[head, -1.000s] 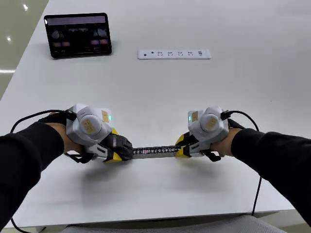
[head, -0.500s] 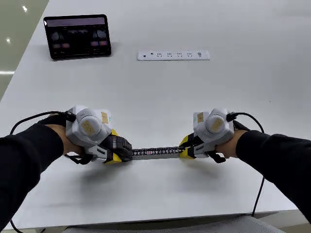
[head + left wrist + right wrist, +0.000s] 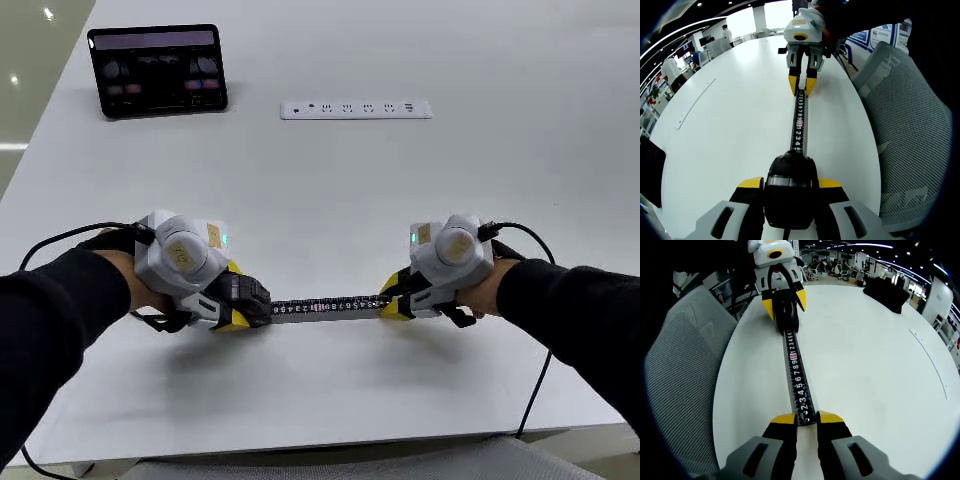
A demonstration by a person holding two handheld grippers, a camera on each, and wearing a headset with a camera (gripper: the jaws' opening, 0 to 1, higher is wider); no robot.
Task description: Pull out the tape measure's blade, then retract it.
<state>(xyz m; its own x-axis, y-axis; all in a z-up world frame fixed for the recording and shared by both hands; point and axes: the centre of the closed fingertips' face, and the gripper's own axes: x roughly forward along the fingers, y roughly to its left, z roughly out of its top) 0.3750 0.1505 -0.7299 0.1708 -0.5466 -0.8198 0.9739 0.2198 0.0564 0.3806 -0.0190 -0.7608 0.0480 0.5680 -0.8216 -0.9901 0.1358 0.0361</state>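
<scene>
Head view: at the near edge of the white table (image 3: 330,190), the left gripper (image 3: 238,306) is clamped around the black tape measure (image 3: 250,297), while the right gripper (image 3: 391,306), well to its right, pinches the tip of the blade (image 3: 325,307) stretched flat between them. The pull-out appears under way; next, the blade likely needs guiding back in slowly.

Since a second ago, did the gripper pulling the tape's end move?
Yes. Against the power strip, the right gripper has slid rightward, away from the tape measure case in the left gripper, drawing out more blade.
</scene>
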